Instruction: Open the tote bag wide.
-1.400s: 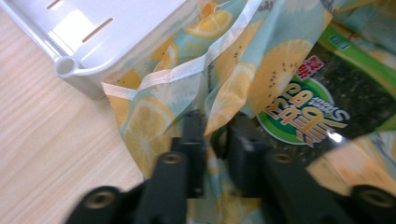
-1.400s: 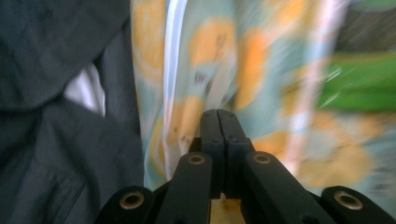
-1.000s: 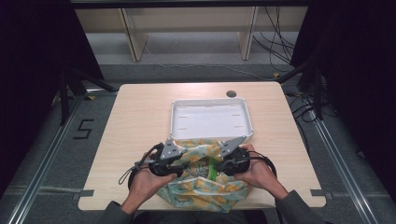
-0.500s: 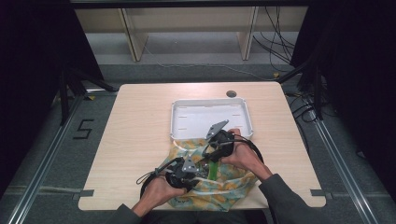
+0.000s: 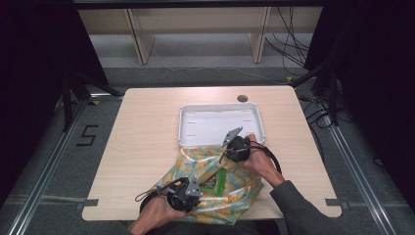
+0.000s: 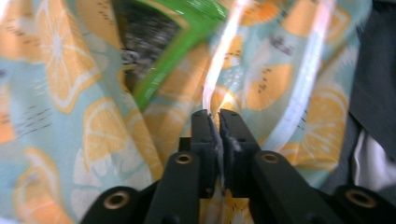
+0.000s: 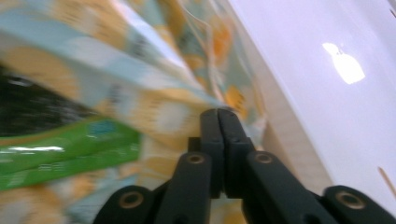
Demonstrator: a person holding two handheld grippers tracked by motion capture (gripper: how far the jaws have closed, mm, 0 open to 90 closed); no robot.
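1. White tray [image 5: 182,128], shallow and rectangular, lying just beyond the right claw [image 7: 218,111], near rim close beside its tip.
2. Pale wooden table [image 5: 142,127], spreading beneath both claws and well out to the side of the left claw [image 6: 215,114].
3. Small dark round hole [image 5: 242,98] in the tabletop, past the tray's far edge, well apart from the right claw.
4. Light wooden shelf frame [image 5: 142,39] on the floor, far beyond both claws.
5. Loose cables [image 5: 288,34] on the floor, far beyond the right claw.
6. Black "5" mark [image 5: 87,135] on the floor, well off to the left claw's outer side.

Both hand-held black two-jaw grippers [image 5: 222,156] [image 5: 199,186] show brass-coloured screws, grey three-cornered top plates and looping black cables; the right forearm wears a dark grey sleeve [image 5: 298,208].
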